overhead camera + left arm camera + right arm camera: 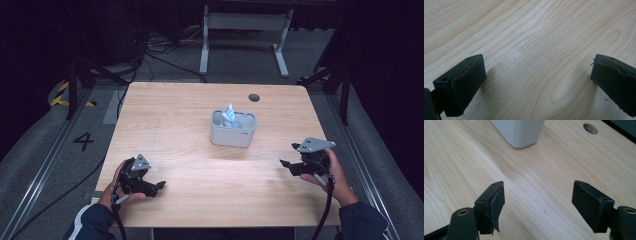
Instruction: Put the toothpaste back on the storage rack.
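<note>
A grey rectangular bin [233, 129] stands near the middle of the wooden table [190, 165], with a crumpled white and blue wrapper [230, 116] sticking out of it. My left gripper [161, 185] rests at the table's front left, held in a hand, its jaws wide apart over bare wood [536, 75]. At the front right my right gripper [284, 164] is open too, pointing left. In the right gripper view the bin's lower corner [520, 132] lies ahead of the open gripper [537, 202], well apart from it.
A round cable hole [254, 97] sits in the table's far right part, also seen as the hole [590, 128] in the right gripper view. Cables and a white desk frame [245, 35] are on the floor beyond. Rails run along both sides.
</note>
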{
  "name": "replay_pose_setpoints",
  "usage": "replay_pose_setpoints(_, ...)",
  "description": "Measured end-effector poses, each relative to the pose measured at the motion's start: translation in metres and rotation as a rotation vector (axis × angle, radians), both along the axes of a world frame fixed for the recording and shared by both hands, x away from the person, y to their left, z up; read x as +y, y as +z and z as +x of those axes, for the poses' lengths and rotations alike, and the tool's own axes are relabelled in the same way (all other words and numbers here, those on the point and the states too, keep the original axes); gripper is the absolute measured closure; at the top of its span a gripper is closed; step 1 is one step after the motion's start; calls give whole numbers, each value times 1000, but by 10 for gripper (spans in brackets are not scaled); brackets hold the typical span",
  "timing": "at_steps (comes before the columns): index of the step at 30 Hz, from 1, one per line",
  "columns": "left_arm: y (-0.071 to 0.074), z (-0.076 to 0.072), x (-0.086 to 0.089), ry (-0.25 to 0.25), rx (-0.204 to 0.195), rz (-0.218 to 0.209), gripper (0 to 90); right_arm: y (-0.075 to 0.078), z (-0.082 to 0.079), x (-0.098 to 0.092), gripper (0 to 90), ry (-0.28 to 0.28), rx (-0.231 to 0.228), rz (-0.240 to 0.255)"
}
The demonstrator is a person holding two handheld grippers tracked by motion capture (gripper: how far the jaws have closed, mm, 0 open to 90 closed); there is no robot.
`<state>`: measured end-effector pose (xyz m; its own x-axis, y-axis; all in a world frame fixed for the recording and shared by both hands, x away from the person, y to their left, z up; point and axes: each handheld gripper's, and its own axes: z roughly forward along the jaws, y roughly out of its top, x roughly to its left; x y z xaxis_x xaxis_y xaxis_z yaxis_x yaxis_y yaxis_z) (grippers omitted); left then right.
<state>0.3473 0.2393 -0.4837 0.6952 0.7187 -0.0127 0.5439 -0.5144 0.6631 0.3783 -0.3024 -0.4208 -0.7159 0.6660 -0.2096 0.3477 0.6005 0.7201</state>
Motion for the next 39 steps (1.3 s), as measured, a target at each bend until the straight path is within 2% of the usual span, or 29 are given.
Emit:
replay_pose_setpoints(3,0,0,0,-3,-1,1,3,-9,-6,-10,265,-19,17,22)
replay_pose_setpoints(6,0,0,0,-4,1,1,2,-23,-12,-23,260,-40,34,68)
replay_pose_setpoints(9,0,1,0,-4,0,0,2,-31,-15,-29,253,-48,47,67)
replay_pose_setpoints(13,0,0,0,-4,0,1,2,-50,-24,-44,238,-94,103,94)
replay_pose_setpoints(15,0,0,0,-4,0,1,2,-56,-28,-50,222,-102,119,88)
replay_pose_setpoints(16,0,0,0,-4,0,1,2,-59,-30,-54,220,-117,126,96)
replay_pose_setpoints(17,0,0,0,-4,0,2,2,-62,-32,-59,216,-130,134,126)
replay_pose_setpoints(19,0,0,0,-1,-1,3,3,-65,-36,-67,212,-145,148,162)
replay_pose_setpoints(20,0,0,0,0,-1,2,3,-66,-39,-70,212,-155,139,169)
replay_pose_setpoints(24,0,-1,-1,14,0,3,3,-66,-41,-71,208,-166,139,168)
replay_pose_setpoints(39,0,0,-1,16,2,3,2,-66,-40,-71,195,-167,140,168)
